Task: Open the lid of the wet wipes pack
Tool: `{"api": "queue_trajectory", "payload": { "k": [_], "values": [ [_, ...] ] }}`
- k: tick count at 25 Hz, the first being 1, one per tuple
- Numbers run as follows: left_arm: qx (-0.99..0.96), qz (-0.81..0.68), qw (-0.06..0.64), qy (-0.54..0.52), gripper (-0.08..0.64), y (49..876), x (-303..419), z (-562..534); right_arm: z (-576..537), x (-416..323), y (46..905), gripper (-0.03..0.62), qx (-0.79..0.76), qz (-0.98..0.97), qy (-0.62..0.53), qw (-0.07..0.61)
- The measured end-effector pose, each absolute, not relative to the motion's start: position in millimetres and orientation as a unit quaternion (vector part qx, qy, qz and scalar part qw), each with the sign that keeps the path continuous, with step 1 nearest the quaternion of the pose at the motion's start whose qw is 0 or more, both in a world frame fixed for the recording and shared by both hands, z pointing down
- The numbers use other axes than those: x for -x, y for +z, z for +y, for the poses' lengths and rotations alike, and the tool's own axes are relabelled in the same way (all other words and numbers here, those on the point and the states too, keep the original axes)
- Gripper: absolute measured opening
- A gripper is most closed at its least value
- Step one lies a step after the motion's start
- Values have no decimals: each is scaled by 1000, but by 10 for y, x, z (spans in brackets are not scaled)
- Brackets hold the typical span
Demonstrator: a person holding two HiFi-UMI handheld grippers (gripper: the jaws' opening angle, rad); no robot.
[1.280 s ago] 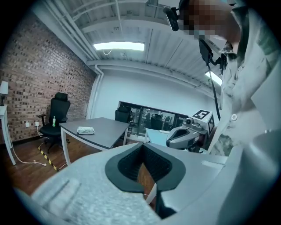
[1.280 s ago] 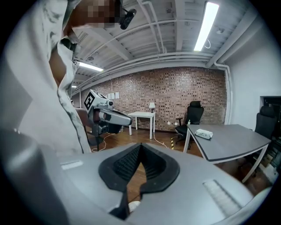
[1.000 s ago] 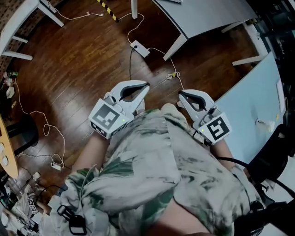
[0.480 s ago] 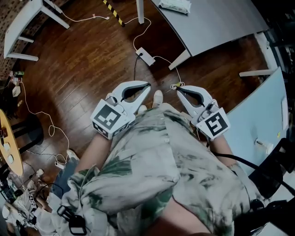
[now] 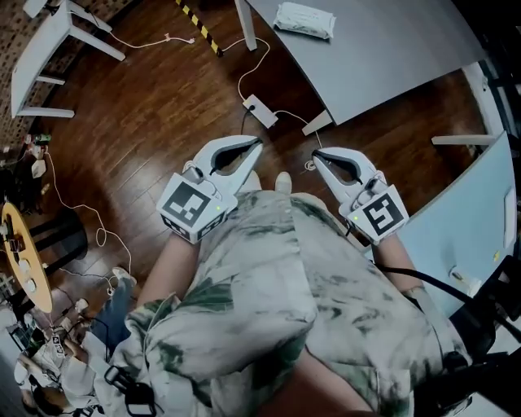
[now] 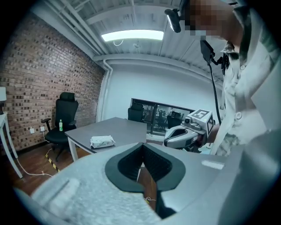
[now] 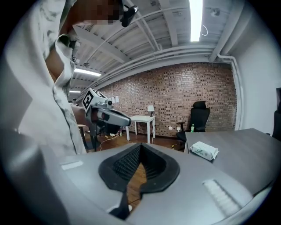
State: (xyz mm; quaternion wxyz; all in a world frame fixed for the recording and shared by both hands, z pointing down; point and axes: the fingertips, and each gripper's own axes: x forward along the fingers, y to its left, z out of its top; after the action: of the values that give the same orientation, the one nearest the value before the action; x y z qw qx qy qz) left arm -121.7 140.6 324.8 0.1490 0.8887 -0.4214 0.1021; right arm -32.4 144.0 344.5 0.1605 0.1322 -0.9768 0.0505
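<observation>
Approach step, likely: left gripper [image 5: 256, 147] and right gripper [image 5: 319, 156] are hovering with fingers closed and empty, well apart from the wet wipes pack [image 5: 304, 20] lying at 12 o'clock on the tabletop [image 5: 383, 49], so the next move is calling for reaching forward.

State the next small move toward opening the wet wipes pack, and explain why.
Probably step forward, carrying both grippers toward the grey flat-topped table. The white soft-plastic wet wipes pack lies on it, far ahead of the left gripper and right gripper, both held at the body with jaws together on nothing.
</observation>
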Motion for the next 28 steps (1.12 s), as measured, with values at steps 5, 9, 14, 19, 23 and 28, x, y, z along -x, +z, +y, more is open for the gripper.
{"api": "queue_trajectory", "payload": {
  "k": [5, 9, 14, 19, 23, 28],
  "values": [
    [-893, -410, 155, 105, 2, 3351, 1393, 1041, 1046, 491, 3589, 8, -140, -972, 58, 177],
    [-901, -393, 155, 102, 2, 3381, 1654, 642, 658, 723, 3569, 8, -160, -969, 60, 180],
    [-917, -356, 142, 112, 2, 3332, 1922, 101, 75, 1020, 3560, 6, -190, -961, 63, 193],
    [-928, -323, 115, 143, 2, 3490, 2040, -331, -489, 1071, 3760, 6, -226, -950, 57, 210],
    [-926, -319, 119, 163, 2, 3695, 2019, -644, -941, 973, 4038, 6, -230, -948, 47, 215],
    [-921, -316, 115, 195, 2, 3884, 1869, -1160, -1651, 893, 4330, 6, -237, -943, 40, 228]
  ]
}}
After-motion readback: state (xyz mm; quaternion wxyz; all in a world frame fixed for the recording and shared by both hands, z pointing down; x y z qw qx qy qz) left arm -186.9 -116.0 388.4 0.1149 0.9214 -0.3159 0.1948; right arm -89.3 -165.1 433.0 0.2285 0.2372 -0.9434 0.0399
